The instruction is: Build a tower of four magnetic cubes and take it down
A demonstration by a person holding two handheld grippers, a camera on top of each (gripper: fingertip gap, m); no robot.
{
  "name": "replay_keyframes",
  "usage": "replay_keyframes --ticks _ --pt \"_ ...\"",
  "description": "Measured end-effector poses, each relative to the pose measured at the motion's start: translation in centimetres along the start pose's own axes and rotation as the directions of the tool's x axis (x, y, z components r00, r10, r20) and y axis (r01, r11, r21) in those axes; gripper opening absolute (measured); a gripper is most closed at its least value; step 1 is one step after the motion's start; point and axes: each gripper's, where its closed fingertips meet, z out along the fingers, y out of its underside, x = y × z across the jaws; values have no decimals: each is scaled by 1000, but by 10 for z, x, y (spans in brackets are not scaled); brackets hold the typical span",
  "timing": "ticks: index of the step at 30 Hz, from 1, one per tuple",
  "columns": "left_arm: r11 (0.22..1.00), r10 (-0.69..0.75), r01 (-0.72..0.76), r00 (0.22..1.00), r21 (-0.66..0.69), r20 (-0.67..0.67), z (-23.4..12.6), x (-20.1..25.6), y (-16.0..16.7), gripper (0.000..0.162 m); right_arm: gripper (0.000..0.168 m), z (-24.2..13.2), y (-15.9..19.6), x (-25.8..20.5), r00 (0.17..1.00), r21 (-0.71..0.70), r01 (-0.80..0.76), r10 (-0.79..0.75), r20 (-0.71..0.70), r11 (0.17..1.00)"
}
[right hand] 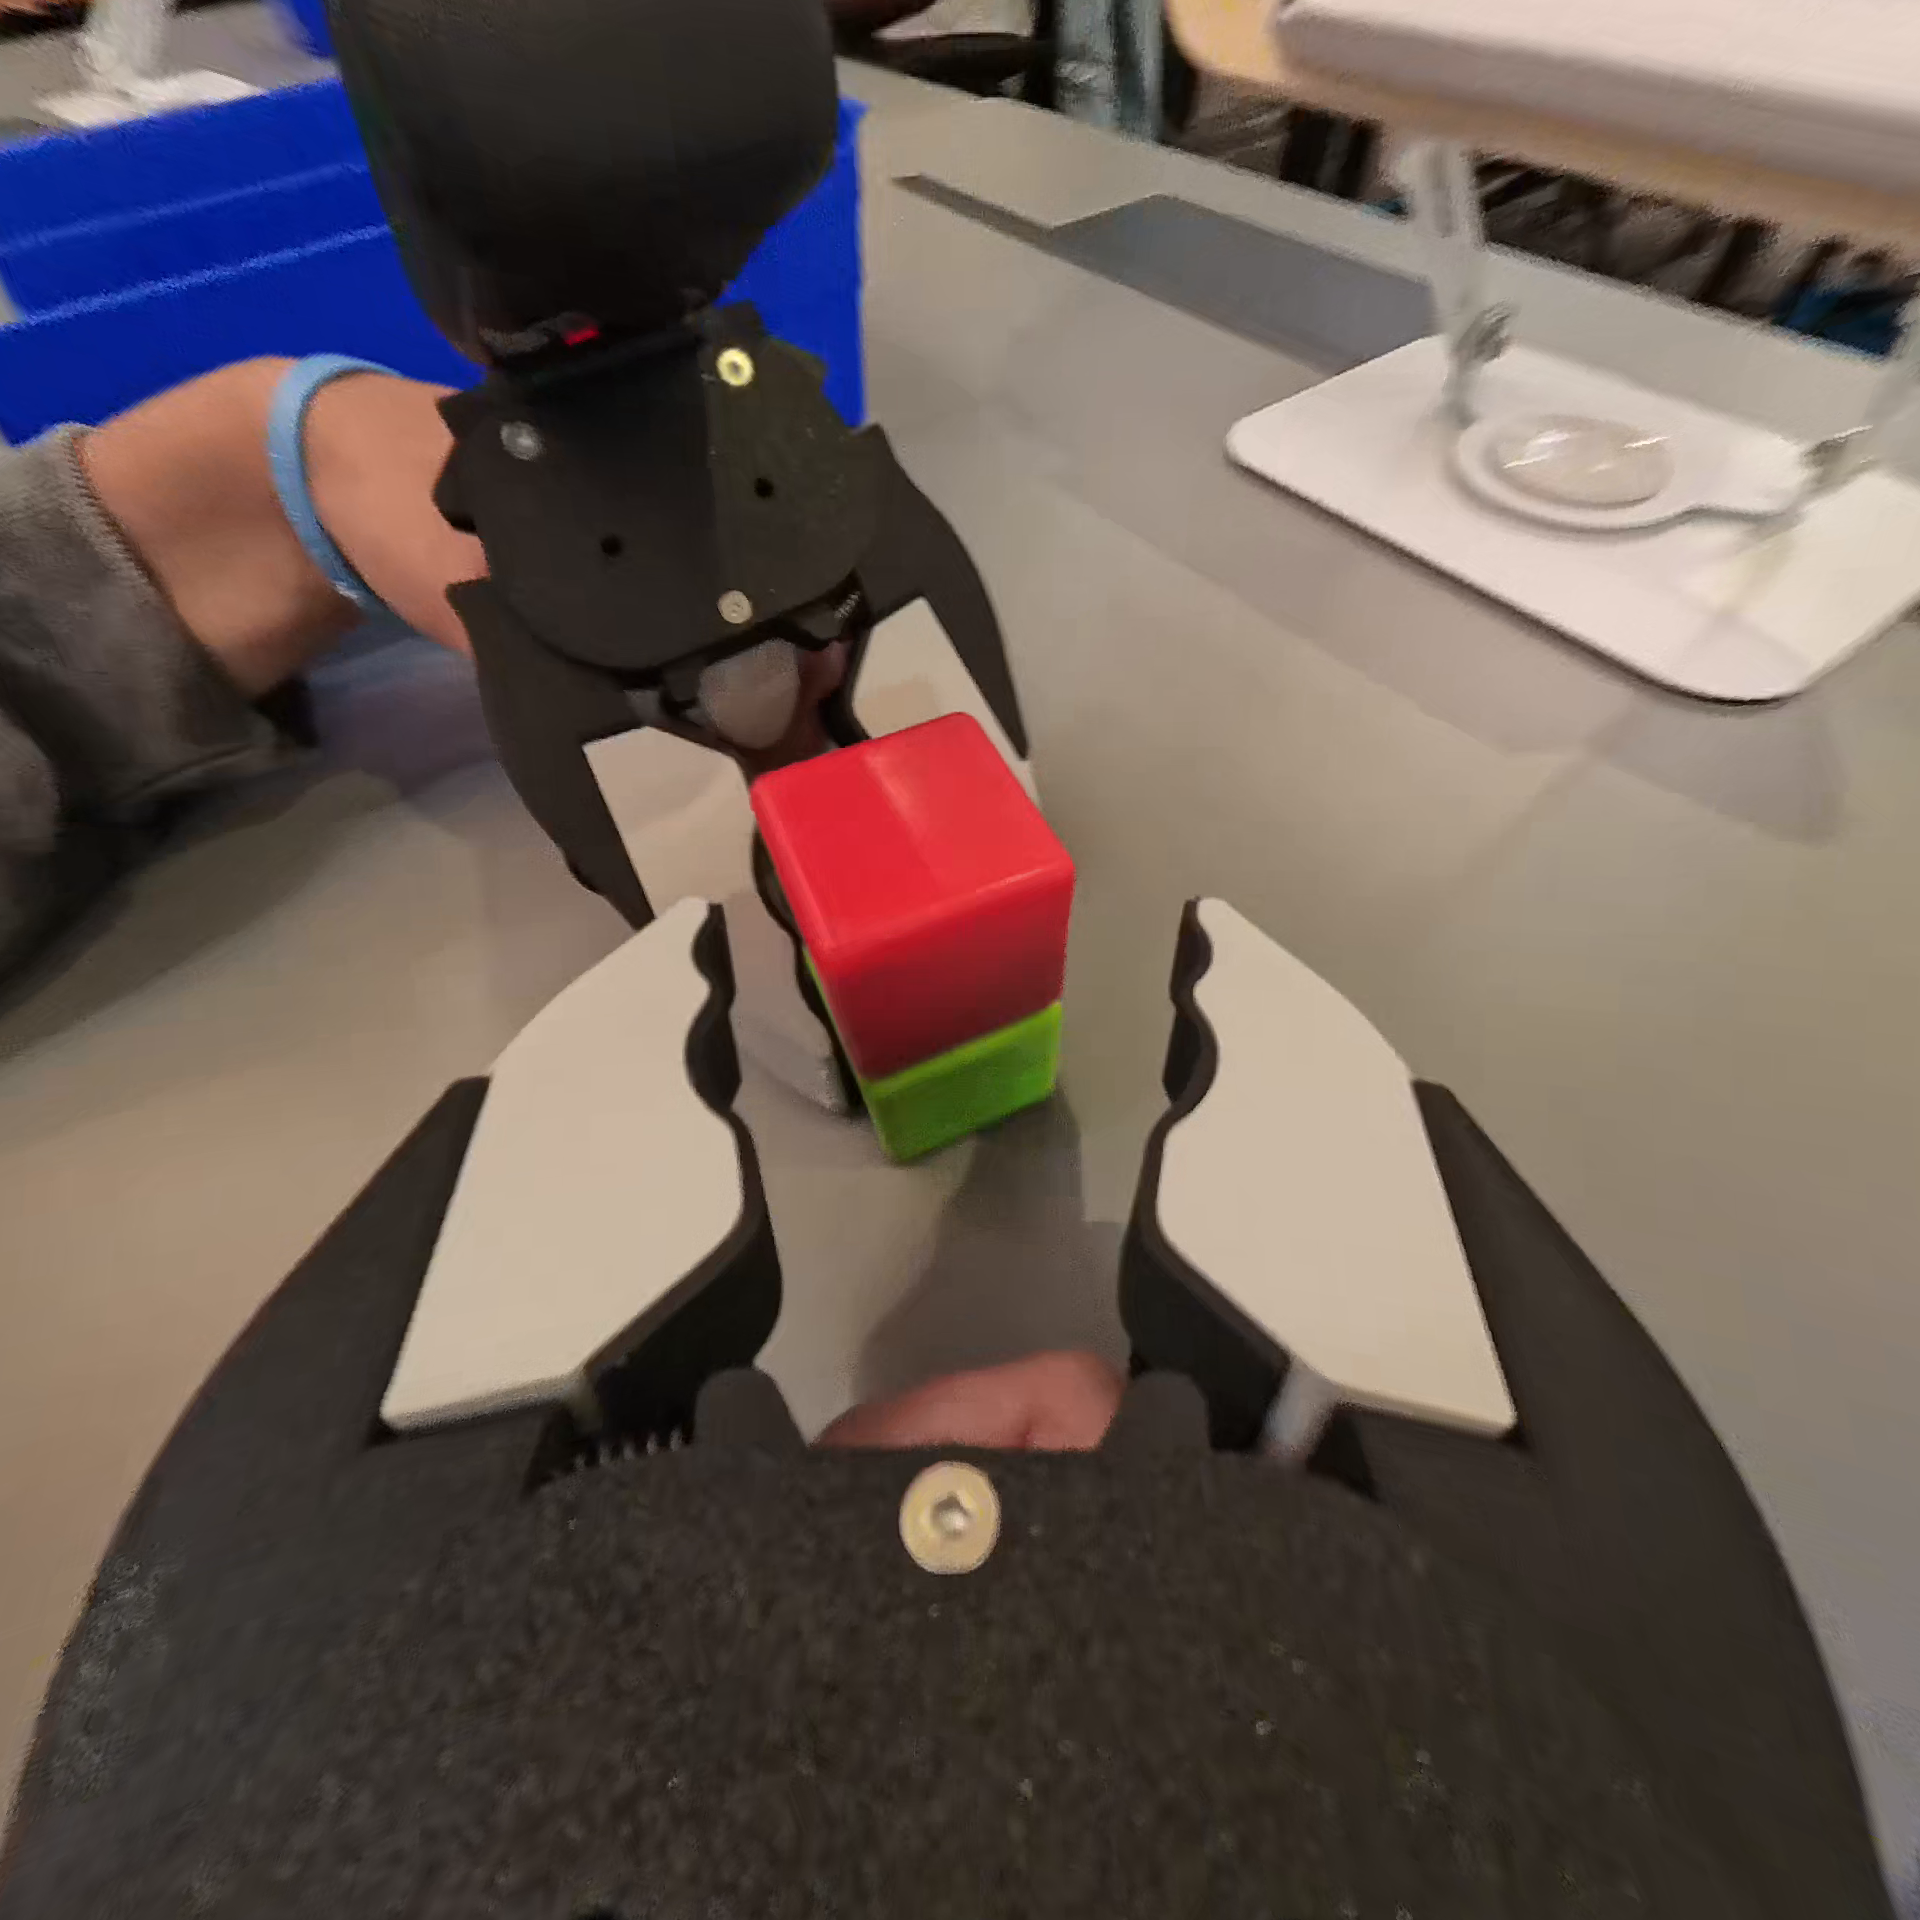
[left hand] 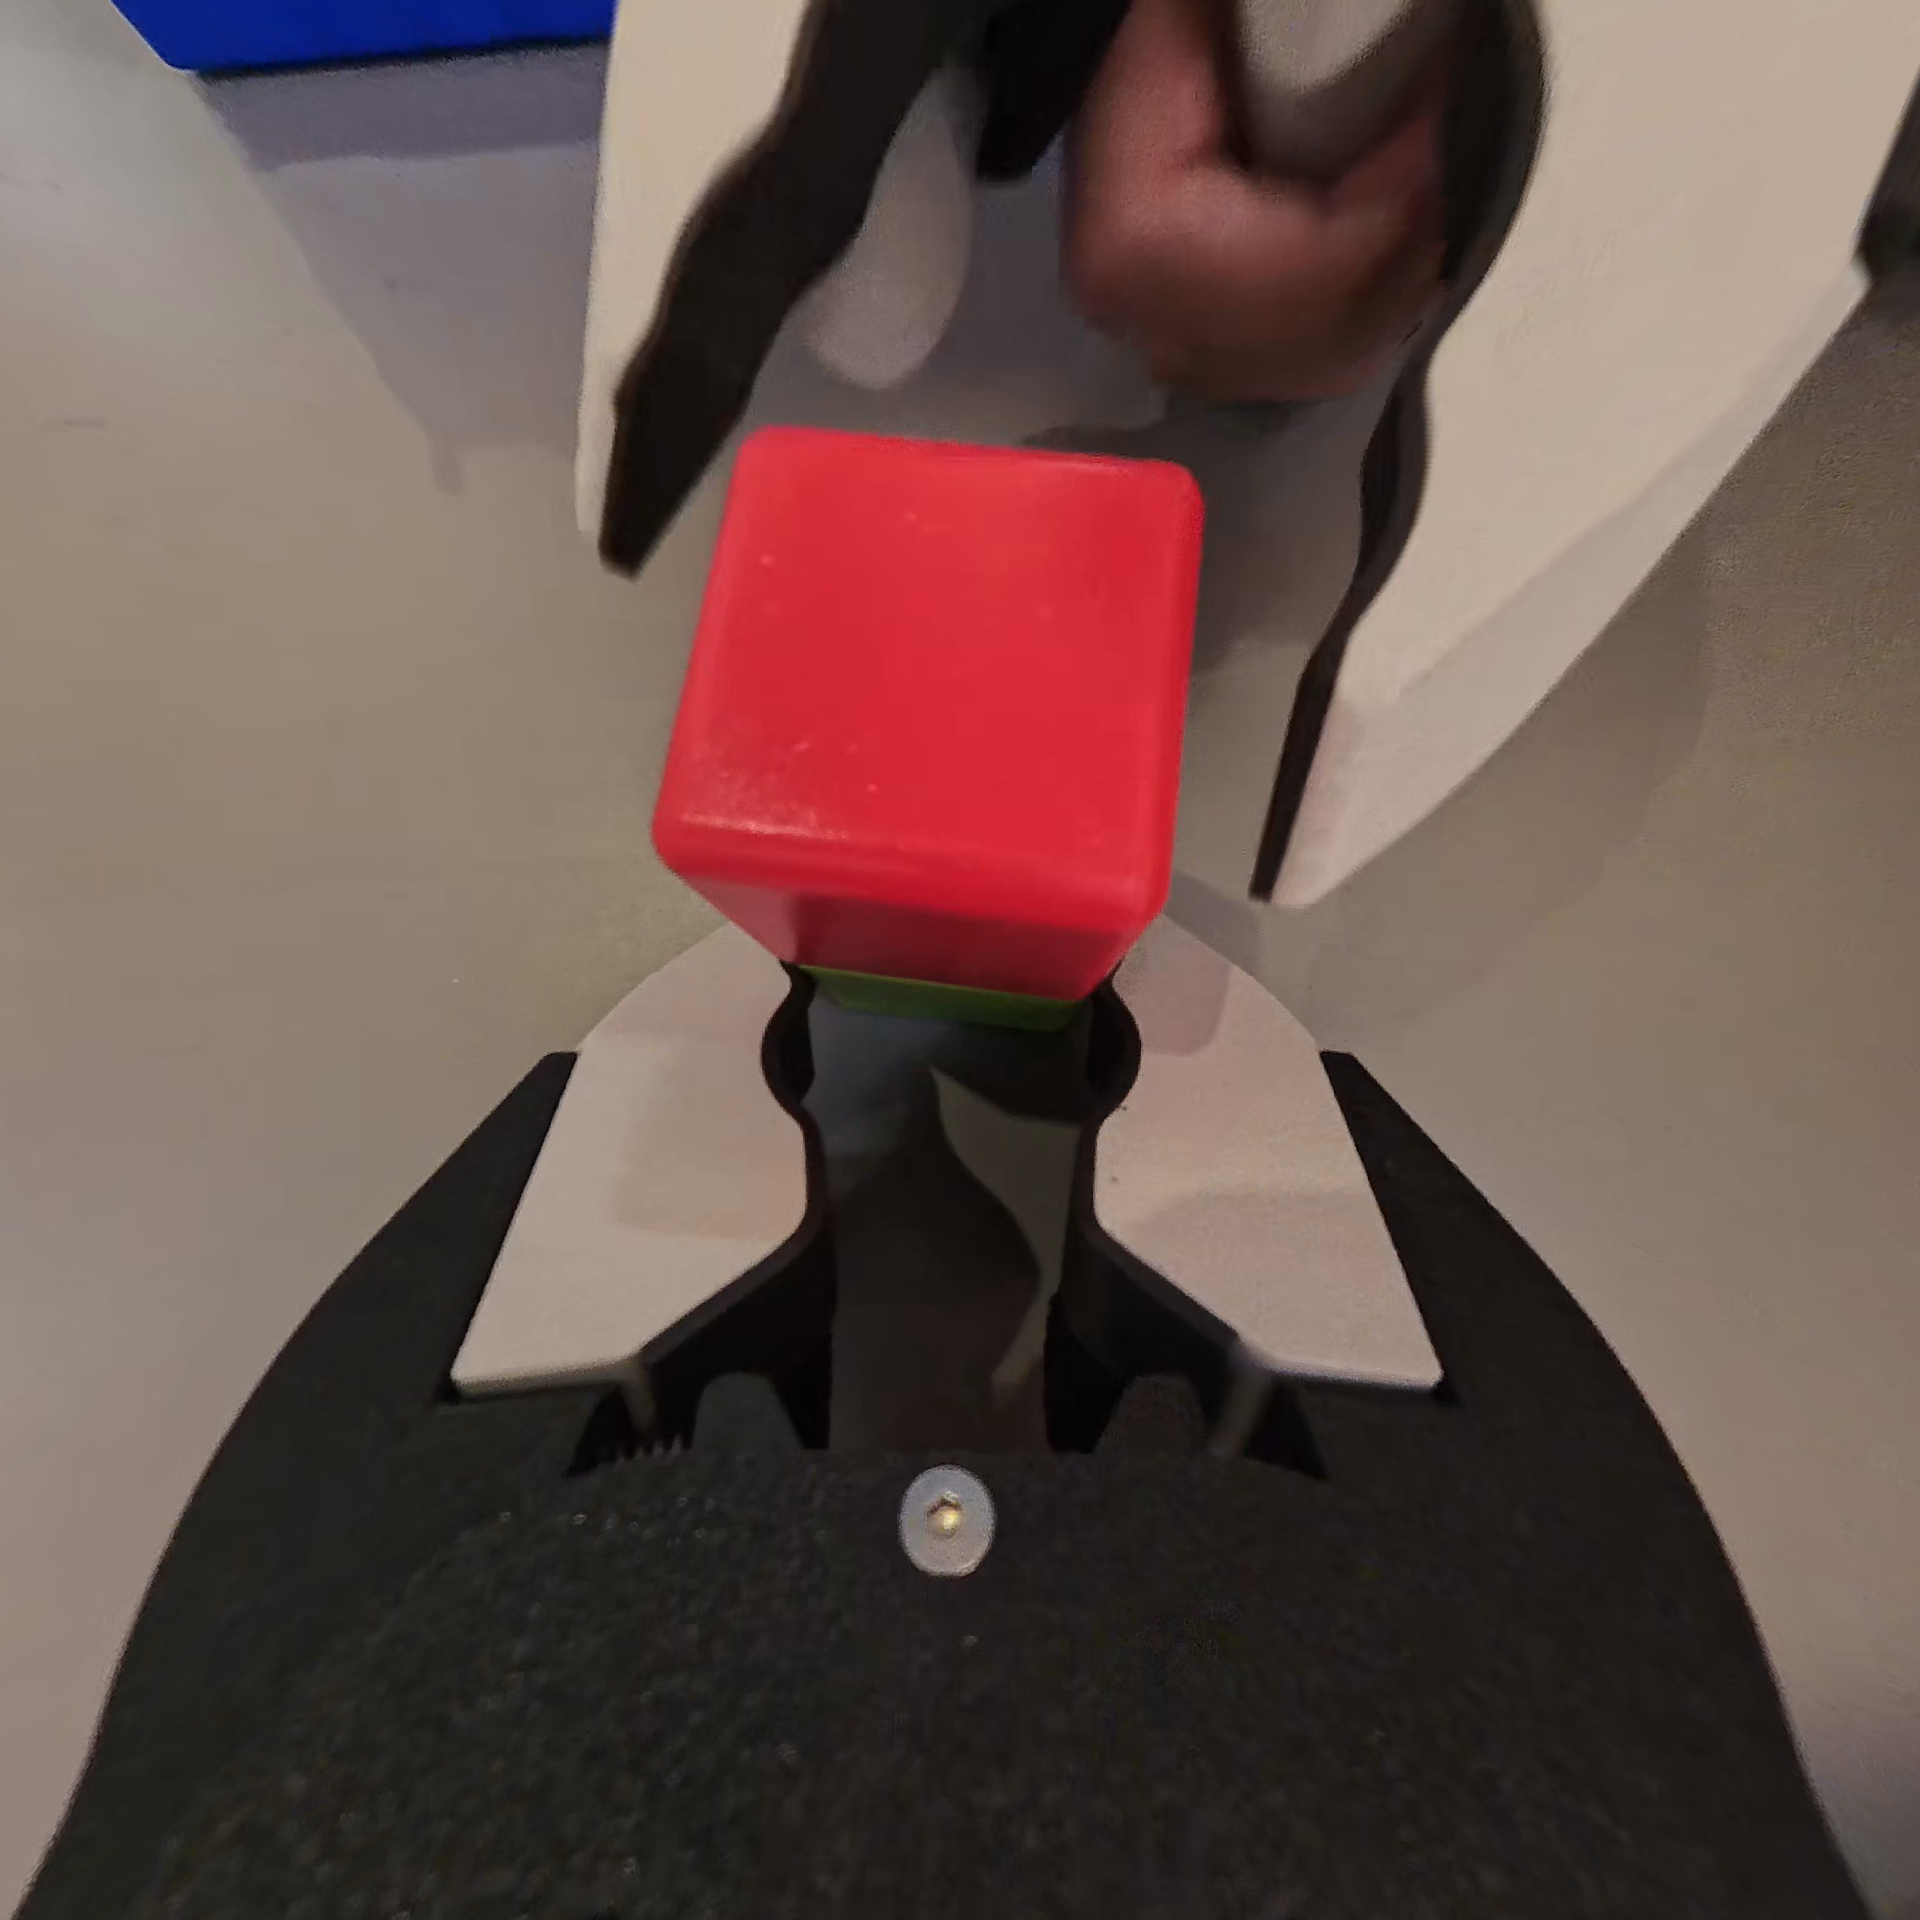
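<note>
Two glossy plastic cubes form a short stack on the grey worktop: a red cube sits squarely on a lime-green cube. The left gripper reaches in from the far side, its jaws closed on the green cube. The right gripper hovers near the stack, jaws open, touching nothing. A blue plastic bin stands far left.
</note>
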Motion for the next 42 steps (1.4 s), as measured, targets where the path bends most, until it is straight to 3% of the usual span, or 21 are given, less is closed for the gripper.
replay_keyframes --ticks 1,3,4,17,20,24,29,31,33,36,42 --pt "1000 0 0 1000 0 0 0 0 0 50 79 5 0 -2 999 2 -13 13 39 1000" --pt "1000 2 -2 1000 1 -3 0 1 0 50 57 8 0 -8 996 -1 18 -18 87 1000" --pt "1000 4 -4 1000 1 -6 0 1 0 50 53 7 -3 -6 996 27 55 -56 63 998" --pt "998 25 -22 998 63 -49 -4 9 -9 49 52 -5 -18 -9 996 164 64 -72 45 984" --pt "999 39 -39 998 -2 -47 2 10 -1 50 52 -26 -43 -2 996 313 -50 26 83 948" --pt "999 37 -37 998 -2 -48 2 10 -1 49 52 -58 -73 5 999 323 -36 43 -15 946" --pt "999 35 -35 998 -2 -48 2 10 -1 50 52 -165 -127 36 938 236 61 25 -346 970" --pt "999 34 -34 998 -2 -49 2 10 -1 50 52 -212 -116 68 857 150 50 35 -514 987" --pt "999 34 -35 998 -2 -49 2 10 -1 50 52 -244 -79 102 777 5 -7 8 -630 1000" --pt "999 35 -35 998 -2 -48 2 10 -1 50 52 -256 -6 129 779 -220 -194 14 -626 956" --pt "999 34 -34 998 -1 -49 2 10 -1 50 52 -242 74 133 849 -538 -241 -93 -520 808"
